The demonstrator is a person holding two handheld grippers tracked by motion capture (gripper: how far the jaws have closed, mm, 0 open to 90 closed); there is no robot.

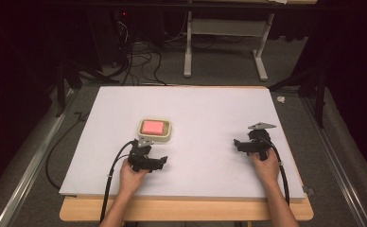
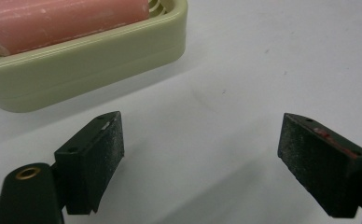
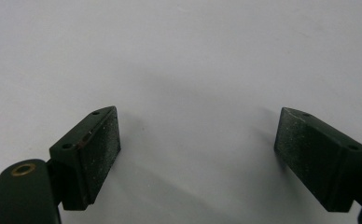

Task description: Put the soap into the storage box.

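A pink soap bar (image 2: pixel 62 21) lies inside a pale cream-green soap dish (image 2: pixel 95 60). The bar is a rounded block with a dull, slightly powdery surface and some small whitish marks. The dish is rectangular with rounded corners and a thick rim, and a ribbed inner floor shows at the far corner beside the bar. In the high view the soap dish (image 1: pixel 168 137) stands on the white tabletop (image 1: pixel 205 109), left of the middle, with the soap bar (image 1: pixel 152 126) in its centre.

The left hand-held gripper (image 1: pixel 149 162) rests just beside the near edge of the dish and does not touch it. In the left gripper view its jaws stand wide apart with only bare tabletop between them, and the dish is above the left jaw. The right hand-held gripper (image 1: pixel 249 144) is well apart on the right side of the tabletop; its jaws are also spread wide and hold nothing.
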